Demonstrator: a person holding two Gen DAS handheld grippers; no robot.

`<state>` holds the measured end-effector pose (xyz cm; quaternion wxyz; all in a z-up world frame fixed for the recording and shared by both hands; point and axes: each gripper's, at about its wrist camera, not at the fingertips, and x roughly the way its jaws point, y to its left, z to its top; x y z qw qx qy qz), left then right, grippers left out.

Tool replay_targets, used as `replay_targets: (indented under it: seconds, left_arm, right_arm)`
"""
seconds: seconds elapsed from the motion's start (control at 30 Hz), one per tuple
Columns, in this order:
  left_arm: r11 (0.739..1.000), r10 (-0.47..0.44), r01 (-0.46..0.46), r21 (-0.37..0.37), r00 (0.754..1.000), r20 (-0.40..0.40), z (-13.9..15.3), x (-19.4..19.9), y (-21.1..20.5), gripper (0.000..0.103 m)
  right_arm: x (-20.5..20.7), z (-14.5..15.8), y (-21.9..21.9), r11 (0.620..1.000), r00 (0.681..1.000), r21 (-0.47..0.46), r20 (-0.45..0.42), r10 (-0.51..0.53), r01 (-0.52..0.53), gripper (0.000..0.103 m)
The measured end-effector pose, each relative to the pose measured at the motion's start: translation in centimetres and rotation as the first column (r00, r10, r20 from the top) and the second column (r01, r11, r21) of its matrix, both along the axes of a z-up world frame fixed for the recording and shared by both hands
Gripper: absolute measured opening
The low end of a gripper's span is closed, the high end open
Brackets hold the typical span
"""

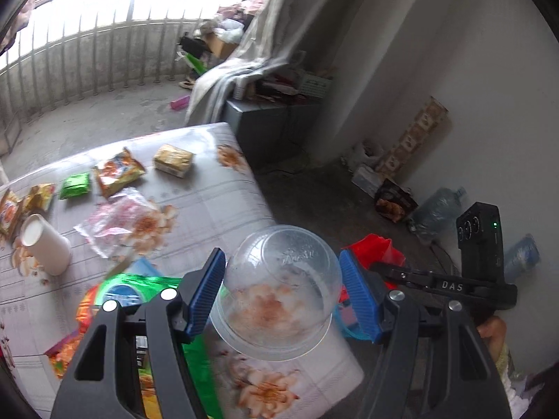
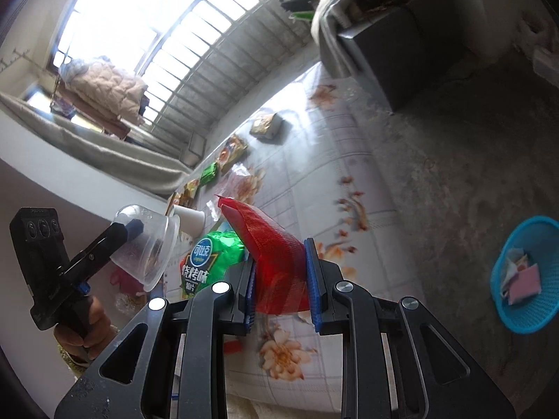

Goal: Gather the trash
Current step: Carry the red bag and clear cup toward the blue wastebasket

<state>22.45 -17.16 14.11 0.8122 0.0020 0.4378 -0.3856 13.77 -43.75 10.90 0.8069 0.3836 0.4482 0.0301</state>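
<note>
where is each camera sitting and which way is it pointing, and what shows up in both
Left wrist: rides on the left gripper, angled down over the floral table; its fingers clamp a clear plastic cup.
Right wrist: rides on the right gripper, angled down across the table toward a blue basket on the floor; its fingers pinch a red wrapper, and a hand shows.
Shared: cup, red wrapper, green chip bag, white cup, each other's gripper.
</note>
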Motion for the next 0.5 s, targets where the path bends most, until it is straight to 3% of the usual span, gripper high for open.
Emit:
replay_targets:
  seconds: [0.27, 0.5]
  left_arm:
    - [0.985, -0.172, 0.172, -0.001, 0.984, -0.045, -1.2, -5.6, -9.0, 0.066]
    - [0.944, -0.323, 0.329, 0.031, 0.939, -0.121, -4.3, -10.9, -18.5, 0.066]
  right_arm:
    - [-8.8, -1.8, -6.5, 0.982, 0.982, 0.026, -0.023, -0.187, 0.188, 0.022]
    - [-16.2, -6.1, -12.0, 0.927, 0.928, 0.059, -0.078, -0.365, 0.370, 0.022]
